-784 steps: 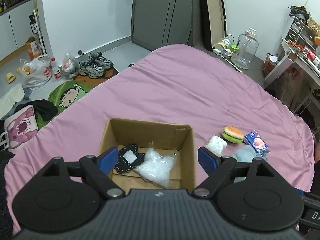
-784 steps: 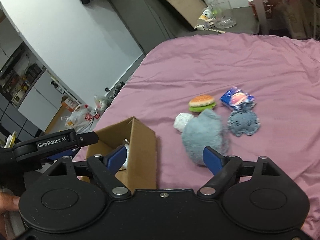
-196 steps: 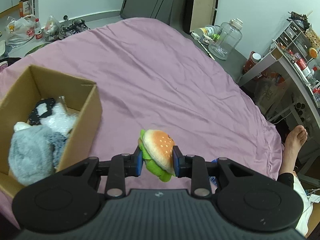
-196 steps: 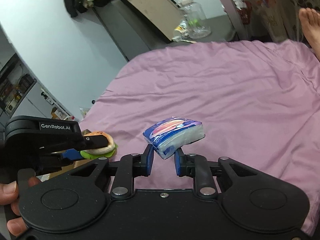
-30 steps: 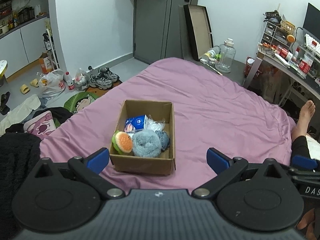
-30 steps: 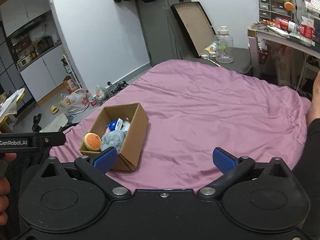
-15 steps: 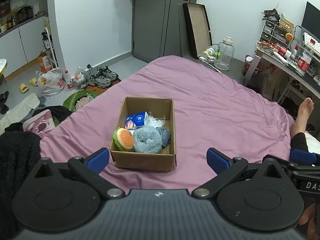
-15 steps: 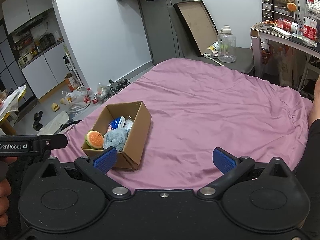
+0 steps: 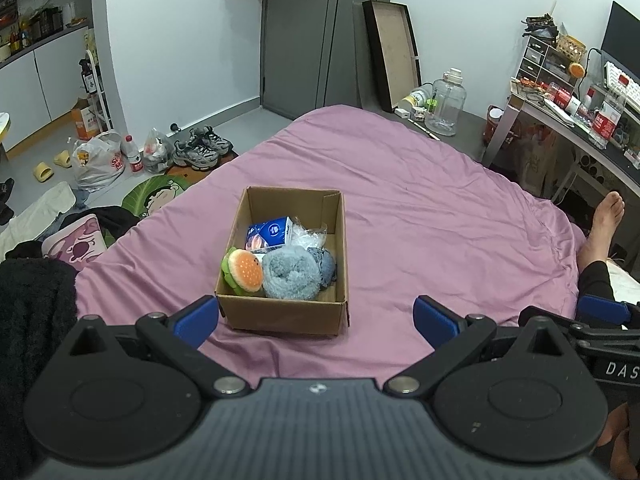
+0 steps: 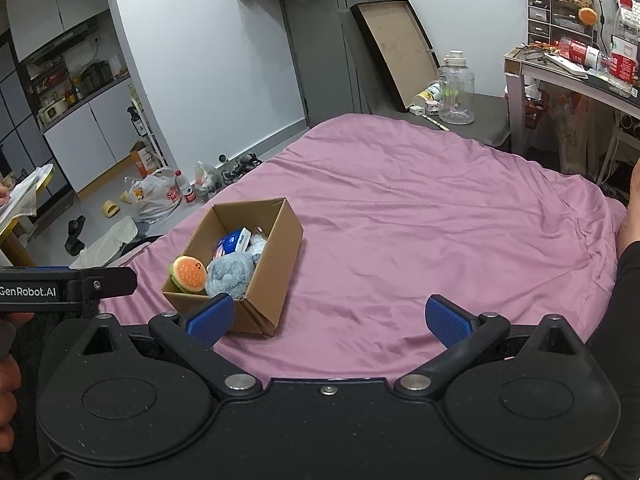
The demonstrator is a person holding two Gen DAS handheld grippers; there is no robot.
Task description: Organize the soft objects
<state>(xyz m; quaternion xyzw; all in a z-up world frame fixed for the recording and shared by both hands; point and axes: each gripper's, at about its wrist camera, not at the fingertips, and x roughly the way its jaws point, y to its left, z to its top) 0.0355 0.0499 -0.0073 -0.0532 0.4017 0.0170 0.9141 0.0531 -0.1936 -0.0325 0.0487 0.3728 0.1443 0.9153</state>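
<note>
Left tool (image 9: 316,318) is spread wide, nothing between its blue pads (image 9: 196,316), held back from the bed (image 9: 440,240). Right tool (image 10: 328,318) is likewise spread and empty; in its view the left tool's arm shows at the left edge with a hand (image 10: 8,360) behind it.

Box (image 9: 286,316) sits on the pink bed sheet, just past the left tool's pads, open top up, nearer the bed's left edge. In the right wrist view the same box (image 10: 276,264) lies front-left, with its near corner behind the left pad.

Box contents, near to far:
- burger plush (image 9: 242,270) at the near-left corner, tipped against the left wall, bun top showing above the rim
- fluffy blue-grey plush (image 9: 290,274) beside it, touching it, filling the near middle
- darker blue knit piece (image 9: 326,266) wedged between that plush and the right wall
- blue tissue pack (image 9: 268,234) behind the burger, leaning
- clear plastic bag (image 9: 308,234) right of the pack

The sheet around the box is bare. A bare foot (image 9: 604,224) rests at the bed's right edge.

Beyond the bed: sneakers (image 9: 202,148) and plastic bags (image 9: 98,160) on the floor at left, a clear water jug (image 9: 444,104) by the far end, a cluttered desk (image 9: 580,120) at right.
</note>
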